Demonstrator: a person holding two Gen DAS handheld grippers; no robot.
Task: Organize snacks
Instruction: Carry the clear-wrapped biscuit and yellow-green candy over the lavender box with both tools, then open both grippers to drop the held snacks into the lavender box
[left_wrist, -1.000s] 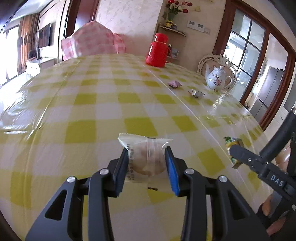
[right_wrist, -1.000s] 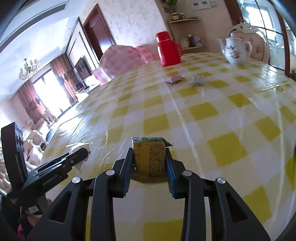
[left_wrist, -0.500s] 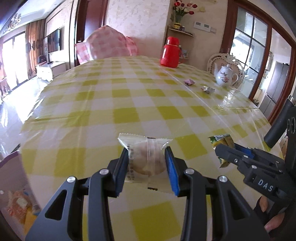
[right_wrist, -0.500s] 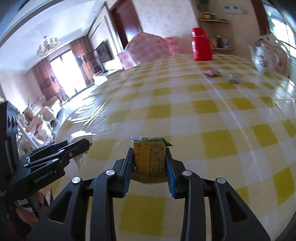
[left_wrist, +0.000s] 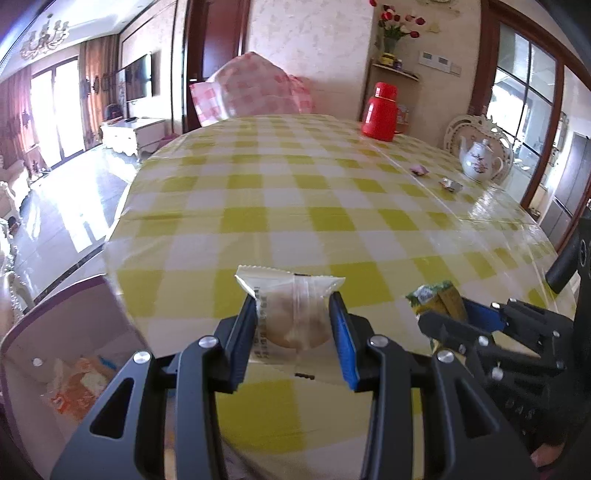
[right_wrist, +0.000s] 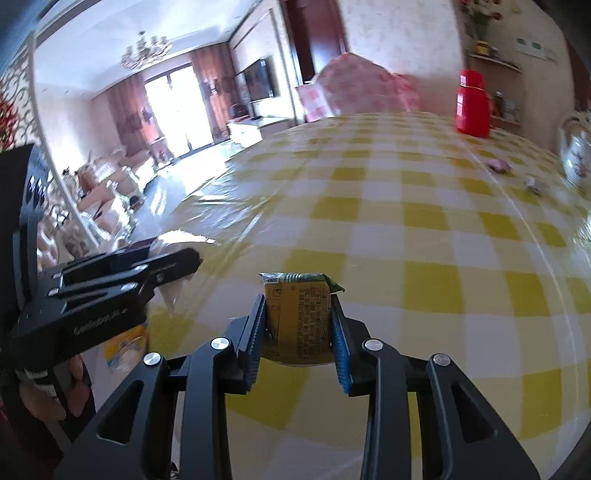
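Observation:
My left gripper (left_wrist: 293, 325) is shut on a clear-wrapped round pastry (left_wrist: 291, 314) and holds it above the near left edge of the yellow checked table (left_wrist: 295, 206). My right gripper (right_wrist: 298, 314) is shut on a green and yellow snack packet (right_wrist: 298, 314), also held above the table's near edge. The right gripper and its packet (left_wrist: 439, 301) show at the right of the left wrist view. The left gripper (right_wrist: 110, 273) shows at the left of the right wrist view. A box (left_wrist: 55, 332) with a purple rim and orange snack packs (left_wrist: 79, 384) inside sits below the table's left edge.
A red thermos (left_wrist: 380, 107) and a white floral teapot (left_wrist: 480, 162) stand at the far side. Two small wrapped sweets (left_wrist: 419, 170) (left_wrist: 450, 184) lie near the teapot. A pink checked cushion (left_wrist: 255, 92) is on a chair beyond the table.
Both grippers have drawn back and to the left with their snacks, from over the table to its near left edge. The box below the edge has come into view.

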